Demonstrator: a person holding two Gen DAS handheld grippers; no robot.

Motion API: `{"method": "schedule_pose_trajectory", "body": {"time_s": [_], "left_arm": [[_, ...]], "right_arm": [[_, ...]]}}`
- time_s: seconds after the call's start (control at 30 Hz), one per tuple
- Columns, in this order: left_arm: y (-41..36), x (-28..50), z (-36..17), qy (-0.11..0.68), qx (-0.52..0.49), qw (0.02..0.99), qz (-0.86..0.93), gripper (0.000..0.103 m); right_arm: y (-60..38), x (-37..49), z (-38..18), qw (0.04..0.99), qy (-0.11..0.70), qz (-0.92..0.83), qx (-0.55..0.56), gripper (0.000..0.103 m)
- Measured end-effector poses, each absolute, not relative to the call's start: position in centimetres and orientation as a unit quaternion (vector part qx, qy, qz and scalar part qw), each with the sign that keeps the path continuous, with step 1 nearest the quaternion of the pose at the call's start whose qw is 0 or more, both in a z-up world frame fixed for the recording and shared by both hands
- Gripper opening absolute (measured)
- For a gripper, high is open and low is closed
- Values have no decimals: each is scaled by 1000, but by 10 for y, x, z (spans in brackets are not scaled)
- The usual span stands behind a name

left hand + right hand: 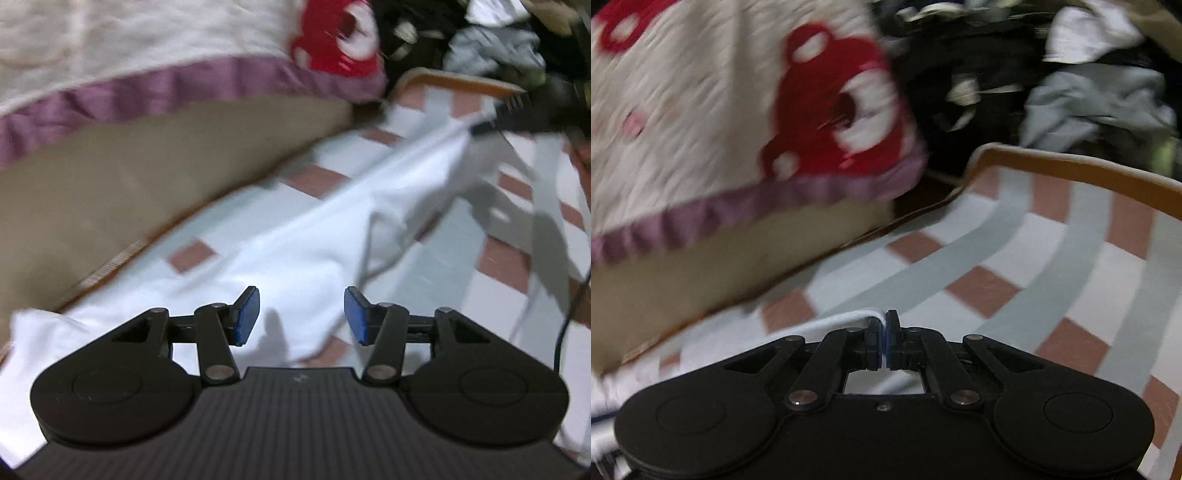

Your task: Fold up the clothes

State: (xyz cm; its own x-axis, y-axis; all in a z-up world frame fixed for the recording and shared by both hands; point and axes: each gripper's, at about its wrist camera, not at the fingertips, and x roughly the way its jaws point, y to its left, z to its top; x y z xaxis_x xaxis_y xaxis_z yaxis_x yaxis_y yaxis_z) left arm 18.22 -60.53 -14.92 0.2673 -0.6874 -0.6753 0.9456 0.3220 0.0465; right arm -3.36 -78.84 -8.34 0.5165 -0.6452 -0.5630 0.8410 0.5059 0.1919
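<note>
**Inspector:** State the right gripper (885, 341) first.

**Assessor:** Its jaws were fully closed, with a thin white hem pinched between the pads. That hem belonged to the white garment (295, 236), which trailed off to the left of the tool. In the left wrist view the same gripper (484, 127) appeared far right, holding one corner of the cloth up so the fabric ran taut from it.

**Inspector:** And the left gripper (301, 315)?

**Assessor:** About half open, nothing between the blue pads (247, 317). It hung over the near part of the garment, apart from it. I judged it was placed to take a second corner, so the piece could be stretched flat between both tools.

**Inspector:** Where did the garment lie?

**Assessor:** Across the checked mat (1052, 258), running from near left to far right, partly rumpled. A cord or strap hung from its middle; I could not tell which.

**Inspector:** Surroundings?

**Assessor:** A quilt (701, 110) with a red bear print and purple trim overhung the mat on the left. A heap of dark and grey clothes (1089, 99) sat beyond the mat's far edge, presumably awaiting folding. Both views were blurred.
</note>
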Motion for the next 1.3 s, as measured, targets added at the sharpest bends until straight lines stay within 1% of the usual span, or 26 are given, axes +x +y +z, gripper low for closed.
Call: {"method": "schedule_pose_trajectory", "body": {"time_s": [0.07,0.2,0.23,0.3,0.37,0.53,0.63,0.7,0.73,0.77,0.8,0.87,0.97,1.03,1.07,1.1,1.17,1.23,1.3], "left_arm": [[-614,170,-156,281,235,756,-542,51],[-628,152,-155,249,226,765,-550,52],[-632,147,-153,237,226,767,-552,54],[-646,137,-152,214,237,769,-555,66],[-670,133,-156,210,251,767,-552,70],[-724,140,-178,244,273,758,-540,69],[-751,142,-185,240,313,763,-512,69],[-761,149,-183,252,301,760,-518,69],[-764,153,-181,262,286,759,-523,67],[-767,157,-179,272,272,758,-527,61],[-769,161,-178,284,259,754,-533,40],[-771,173,-175,325,214,749,-536,12],[-771,195,-173,400,125,738,-529,12],[-761,222,-181,494,16,707,-505,12],[-756,234,-190,542,-31,685,-485,12],[-752,242,-197,576,-67,667,-468,12],[-748,248,-203,587,-82,663,-457,12],[-746,249,-204,585,-80,670,-451,12],[-745,253,-208,594,-109,657,-452,12]], "right_arm": [[-792,-41,-82,843,195,-444,235,2],[-786,-37,-76,850,180,-447,210,2],[-785,-36,-75,852,179,-449,202,2],[-781,-34,-72,853,183,-453,183,2],[-782,-36,-70,851,186,-458,175,2],[-798,-51,-79,838,181,-467,218,2],[-813,-63,-92,828,175,-459,271,4],[-826,-75,-103,814,165,-457,319,4],[-832,-83,-109,801,159,-461,348,5],[-837,-90,-113,789,152,-465,371,7],[-839,-96,-116,780,145,-473,384,10],[-839,-103,-118,762,138,-501,387,16],[-838,-112,-119,734,129,-541,390,17],[-840,-117,-120,718,125,-548,409,24],[-840,-119,-120,712,120,-544,428,40],[-840,-120,-121,710,114,-535,444,50],[-841,-115,-123,714,117,-517,457,51],[-842,-105,-125,712,142,-507,464,54],[-841,-99,-128,709,157,-504,467,55]]}}
